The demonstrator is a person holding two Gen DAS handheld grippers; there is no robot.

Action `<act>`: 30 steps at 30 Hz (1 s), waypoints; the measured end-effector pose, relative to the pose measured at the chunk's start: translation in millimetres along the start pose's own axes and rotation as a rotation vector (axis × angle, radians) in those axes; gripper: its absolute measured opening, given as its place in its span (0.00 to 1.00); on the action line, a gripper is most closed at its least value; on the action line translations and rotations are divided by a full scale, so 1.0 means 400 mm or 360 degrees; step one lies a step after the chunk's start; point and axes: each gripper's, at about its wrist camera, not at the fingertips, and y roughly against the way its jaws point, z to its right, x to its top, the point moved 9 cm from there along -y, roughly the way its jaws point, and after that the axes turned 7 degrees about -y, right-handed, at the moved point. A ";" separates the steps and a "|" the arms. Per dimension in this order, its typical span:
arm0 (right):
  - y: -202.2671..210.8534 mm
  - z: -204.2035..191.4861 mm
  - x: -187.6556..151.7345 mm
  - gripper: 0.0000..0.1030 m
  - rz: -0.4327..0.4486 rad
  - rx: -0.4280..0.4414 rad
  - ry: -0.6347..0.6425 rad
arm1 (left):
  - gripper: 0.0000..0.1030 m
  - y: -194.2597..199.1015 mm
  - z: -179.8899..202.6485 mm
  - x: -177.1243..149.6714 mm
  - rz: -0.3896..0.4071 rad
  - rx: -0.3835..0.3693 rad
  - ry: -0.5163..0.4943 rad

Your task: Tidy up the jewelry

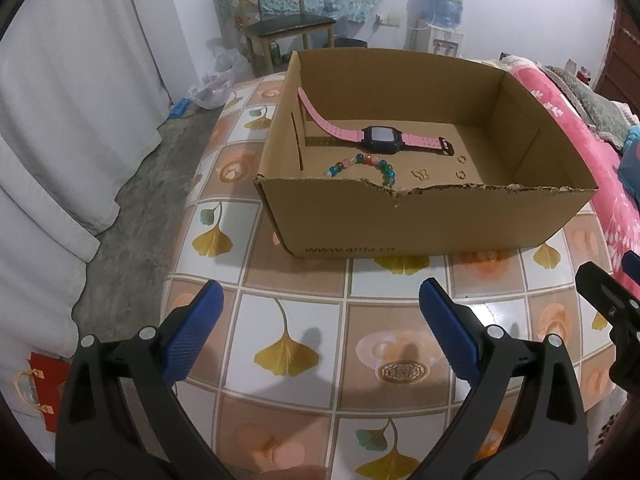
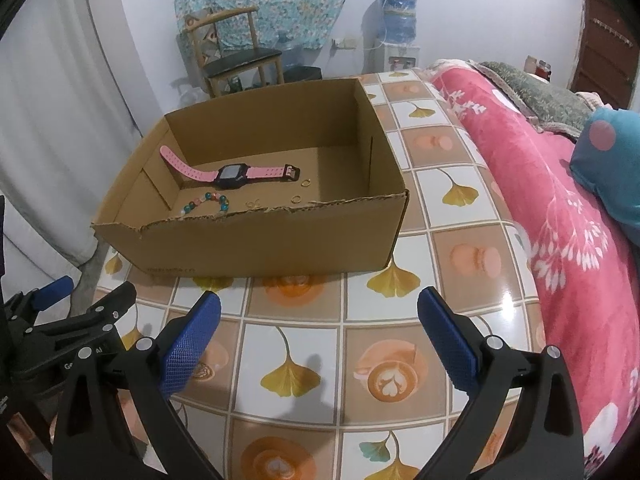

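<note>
An open cardboard box (image 1: 420,224) (image 2: 256,240) stands on the tiled table. Inside lie a pink-strapped watch (image 1: 376,136) (image 2: 234,174), a bead bracelet (image 1: 360,166) (image 2: 208,202), a small gold butterfly piece (image 1: 420,175) (image 2: 253,203) and two gold rings (image 1: 461,175) (image 2: 296,199). My left gripper (image 1: 320,300) is open over the table, short of the box's near wall, with nothing between its blue pads. My right gripper (image 2: 320,304) is open too, likewise in front of the box. Each gripper shows at the edge of the other's view.
The table (image 1: 304,320) wears a glossy cloth with ginkgo leaves and coffee cups. A pink blanket (image 2: 560,208) lies along its right side. Behind stand a wooden chair (image 1: 280,20) and a water dispenser (image 1: 440,12). White curtains (image 1: 60,120) hang at the left.
</note>
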 end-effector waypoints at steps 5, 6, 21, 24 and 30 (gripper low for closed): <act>-0.003 -0.003 0.003 0.93 -0.0005 -0.0003 0.0004 | 0.92 -0.005 0.005 -0.001 -0.0013 -0.0008 0.0001; -0.003 -0.002 0.003 0.93 -0.0005 -0.0002 0.0003 | 0.92 -0.006 0.006 -0.001 -0.0016 -0.0011 0.0002; -0.015 0.003 0.005 0.93 -0.0022 -0.0008 -0.0003 | 0.92 -0.016 0.001 0.000 -0.0034 -0.0007 0.0014; -0.019 0.004 0.004 0.93 -0.0027 -0.0006 -0.0001 | 0.92 -0.016 0.000 0.000 -0.0033 -0.0006 0.0015; -0.021 0.003 0.004 0.93 -0.0028 -0.0008 0.0002 | 0.92 -0.021 0.001 -0.002 -0.0042 -0.0016 0.0025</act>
